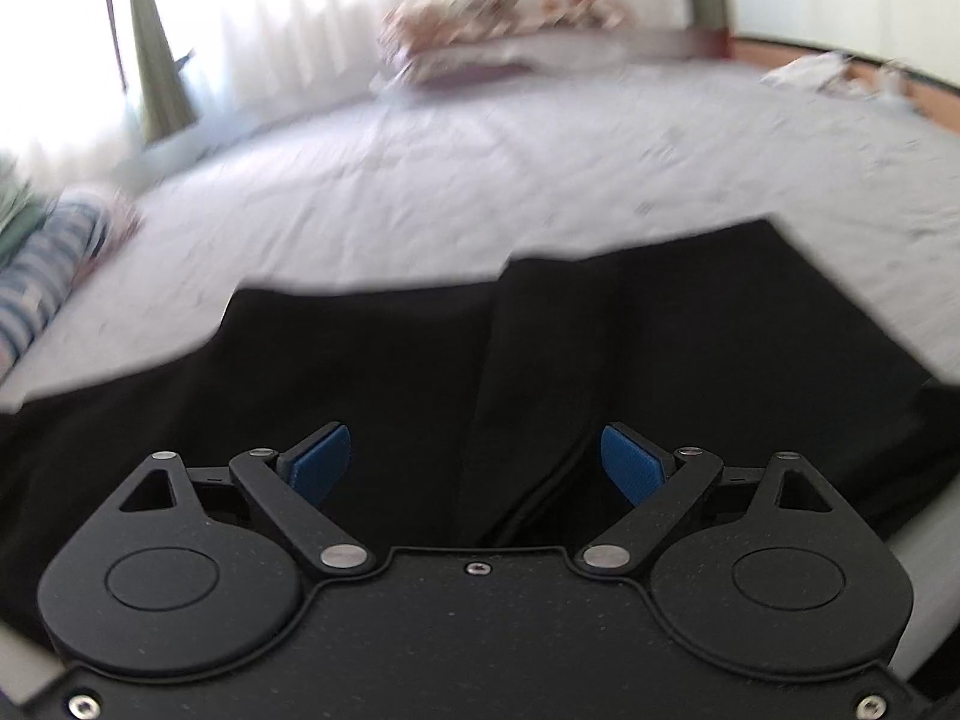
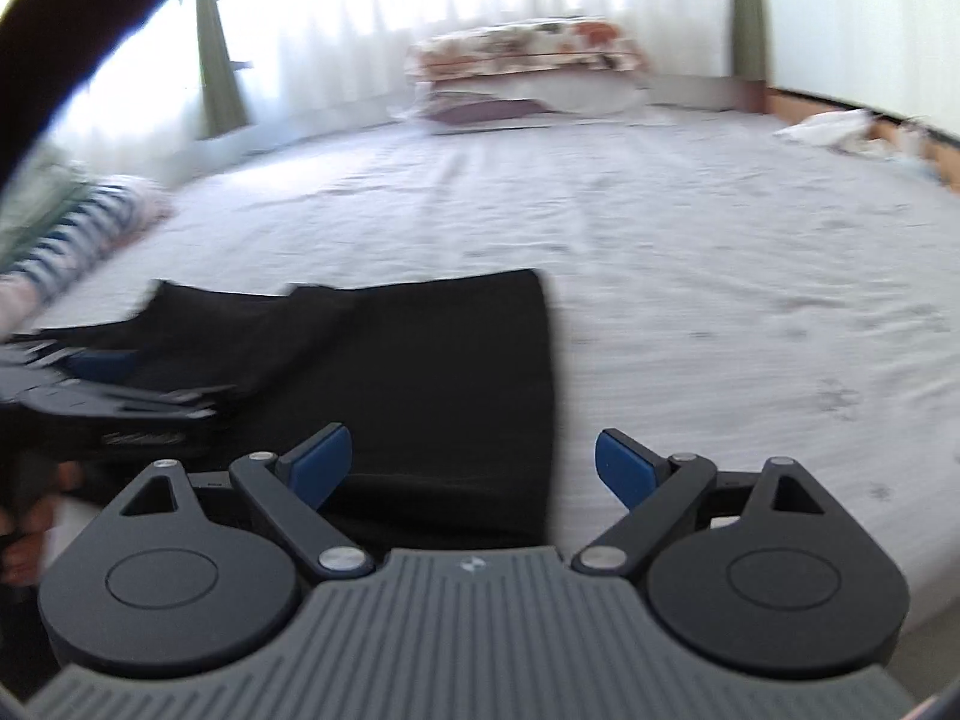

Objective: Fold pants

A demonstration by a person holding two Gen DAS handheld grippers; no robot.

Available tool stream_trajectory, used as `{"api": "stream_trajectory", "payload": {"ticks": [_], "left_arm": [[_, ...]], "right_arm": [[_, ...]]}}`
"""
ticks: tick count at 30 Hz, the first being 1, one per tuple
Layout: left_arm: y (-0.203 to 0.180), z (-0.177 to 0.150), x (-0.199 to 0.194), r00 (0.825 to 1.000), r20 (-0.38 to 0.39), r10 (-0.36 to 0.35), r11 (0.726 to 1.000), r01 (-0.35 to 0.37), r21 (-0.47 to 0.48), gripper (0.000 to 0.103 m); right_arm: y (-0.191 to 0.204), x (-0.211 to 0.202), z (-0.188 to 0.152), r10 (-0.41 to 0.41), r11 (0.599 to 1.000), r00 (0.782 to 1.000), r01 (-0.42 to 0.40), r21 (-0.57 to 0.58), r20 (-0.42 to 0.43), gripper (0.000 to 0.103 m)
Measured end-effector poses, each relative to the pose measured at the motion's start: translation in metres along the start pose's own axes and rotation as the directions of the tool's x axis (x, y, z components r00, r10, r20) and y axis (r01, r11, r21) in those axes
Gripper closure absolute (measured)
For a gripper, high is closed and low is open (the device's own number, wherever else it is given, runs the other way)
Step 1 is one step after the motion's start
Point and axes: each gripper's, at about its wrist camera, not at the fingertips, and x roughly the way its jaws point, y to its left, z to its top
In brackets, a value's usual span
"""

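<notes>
Black pants (image 1: pixel 540 348) lie flat on a pale grey bed sheet (image 1: pixel 480 180), folded into a broad dark slab with a crease down the middle. My left gripper (image 1: pixel 475 462) is open and empty, just above the near part of the pants. In the right wrist view the pants (image 2: pixel 420 360) lie centre-left, their right edge straight. My right gripper (image 2: pixel 473 465) is open and empty over the pants' near right edge. The left gripper (image 2: pixel 102 384) shows blurred at the left of the right wrist view.
Floral pillows (image 2: pixel 522 54) are stacked at the far end of the bed by white curtains. Striped clothing (image 2: pixel 78 228) lies at the left edge. White crumpled items (image 2: pixel 834 126) sit at the far right. The sheet (image 2: pixel 750 300) stretches to the right of the pants.
</notes>
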Motion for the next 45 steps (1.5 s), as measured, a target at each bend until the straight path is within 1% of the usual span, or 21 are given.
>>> {"api": "stream_trajectory", "payload": {"ticks": [1,4,7,8,9,10,12,13,17,20,22,24,26,27,29,31,34,37,39,43,45], "left_arm": [[0.004,-0.004,0.004,0.999,-0.029,0.017,1.0,-0.018,-0.021,0.011],[0.029,-0.017,0.0,0.999,-0.036,0.037,0.994,-0.04,-0.104,0.011],[0.051,-0.025,-0.003,0.993,-0.052,0.106,0.987,-0.112,-0.118,0.009],[0.057,-0.027,-0.005,0.99,-0.056,0.129,0.984,-0.134,-0.114,0.008],[0.063,-0.029,-0.007,0.99,-0.055,0.126,0.985,-0.132,-0.111,0.008],[0.067,-0.03,-0.008,0.99,-0.059,0.128,0.984,-0.134,-0.113,0.008],[0.072,-0.03,-0.013,0.987,-0.064,0.149,0.981,-0.156,-0.112,0.008],[0.073,-0.029,-0.015,0.986,-0.059,0.154,0.982,-0.16,-0.104,0.01],[0.066,-0.022,-0.025,0.986,-0.015,0.164,0.984,-0.165,-0.064,0.01],[0.069,-0.016,-0.033,0.988,-0.007,0.157,0.984,-0.157,-0.086,0.01],[0.072,-0.013,-0.037,0.991,-0.009,0.13,0.985,-0.13,-0.111,0.01],[0.071,-0.01,-0.042,0.998,-0.003,0.07,0.99,-0.07,-0.123,0.01],[0.063,-0.01,-0.042,0.999,0.006,0.037,0.995,-0.037,-0.095,0.01],[0.058,-0.01,-0.041,0.999,0.009,0.045,0.997,-0.044,-0.069,0.01],[0.046,-0.012,-0.036,0.997,0.011,0.07,0.997,-0.07,-0.014,0.01],[0.037,-0.017,-0.03,0.996,0.001,0.087,0.996,-0.087,0.036,0.01],[0.036,-0.027,-0.022,0.99,-0.015,0.144,0.987,-0.142,0.075,0.009],[0.051,-0.033,-0.024,0.985,-0.014,0.173,0.984,-0.172,0.049,0.005],[0.066,-0.034,-0.025,0.987,-0.026,0.158,0.987,-0.158,0.006,0.005],[0.085,-0.03,-0.034,0.984,-0.062,0.169,0.982,-0.173,-0.071,0.007],[0.087,-0.022,-0.041,0.989,-0.029,0.146,0.986,-0.148,-0.081,0.007]], "right_arm": [[0.0,0.002,-0.002,-0.029,0.999,1.0,0.029,-0.014,0.003,0.008],[-0.003,0.009,-0.008,-0.101,0.994,0.995,0.1,-0.05,-0.01,0.008],[0.004,0.016,-0.016,-0.123,0.987,0.991,0.117,-0.109,-0.053,0.008],[0.006,0.015,-0.02,-0.106,0.988,0.993,0.098,-0.122,-0.057,0.008],[0.01,0.011,-0.023,-0.067,0.99,0.996,0.059,-0.128,-0.053,0.008],[0.011,0.006,-0.025,0.004,0.991,0.999,-0.01,-0.132,-0.047,0.007],[0.01,0.0,-0.022,0.159,0.98,0.986,-0.164,-0.112,-0.059,0.001],[0.007,-0.001,-0.019,0.183,0.98,0.982,-0.186,-0.076,-0.049,0.0],[-0.003,0.003,-0.011,0.112,0.994,0.994,-0.112,0.015,-0.005,0.0],[-0.006,0.003,-0.006,0.076,0.997,0.997,-0.077,0.026,0.02,0.0],[0.0,0.006,-0.005,-0.004,1.0,1.0,0.004,-0.006,0.026,0.0],[0.007,0.018,-0.006,-0.105,0.991,0.994,0.107,-0.08,0.025,0.0],[0.02,0.026,-0.011,-0.146,0.974,0.989,0.147,-0.174,0.015,0.0],[0.026,0.028,-0.015,-0.134,0.968,0.991,0.132,-0.211,0.008,0.0],[0.034,0.027,-0.018,-0.061,0.969,0.998,0.06,-0.239,0.004,0.0],[0.033,0.026,-0.016,0.019,0.981,1.0,-0.022,-0.192,-0.015,0.0],[0.025,0.033,-0.013,0.023,0.993,0.999,-0.028,-0.117,-0.048,0.0],[0.019,0.036,-0.015,0.014,0.996,0.998,-0.019,-0.09,-0.061,0.0],[0.018,0.034,-0.018,0.017,0.996,0.998,-0.023,-0.084,-0.061,0.0],[0.019,0.033,-0.021,0.009,0.995,0.998,-0.015,-0.098,-0.057,0.0],[0.019,0.034,-0.02,0.008,0.995,0.998,-0.013,-0.099,-0.055,0.0]]}}
